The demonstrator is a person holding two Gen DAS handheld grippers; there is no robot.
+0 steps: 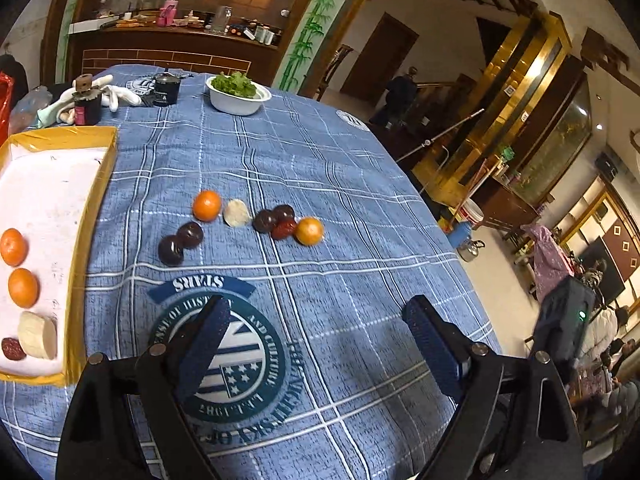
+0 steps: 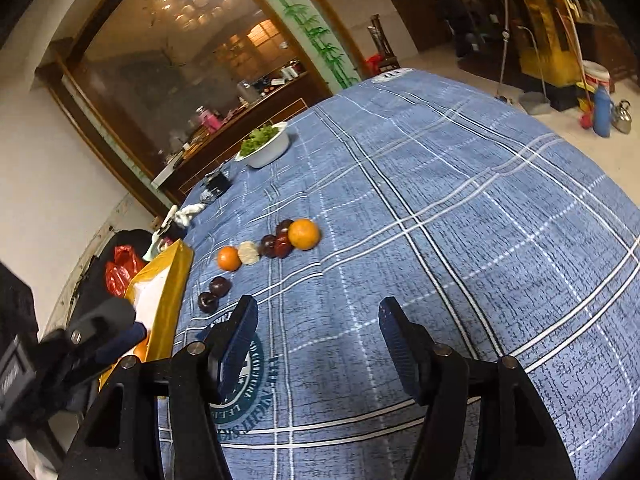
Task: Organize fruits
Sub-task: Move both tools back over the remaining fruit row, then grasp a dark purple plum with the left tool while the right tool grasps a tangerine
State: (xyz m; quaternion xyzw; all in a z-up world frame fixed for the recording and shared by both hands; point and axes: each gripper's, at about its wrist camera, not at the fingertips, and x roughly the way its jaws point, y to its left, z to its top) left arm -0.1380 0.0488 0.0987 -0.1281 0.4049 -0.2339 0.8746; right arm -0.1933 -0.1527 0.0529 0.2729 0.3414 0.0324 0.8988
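I hold both hand-held grippers, left [image 1: 316, 344] and right [image 2: 318, 344], spread and empty. Four items sit in the yellow tray [image 1: 102, 184]; eight remain on the desk [image 1: 320, 152], including the nearest orange [image 1: 206, 205].

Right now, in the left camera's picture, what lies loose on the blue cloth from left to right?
Two dark plums → orange → pale round piece → cluster of dark and red fruits → second orange.

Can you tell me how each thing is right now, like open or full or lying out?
Left gripper: jaws open, holding nothing.
Right gripper: jaws open, holding nothing.
Yellow tray: partly filled with fruit.
Two oranges on the cloth: loose, not in the tray.
White bowl: full of greens.
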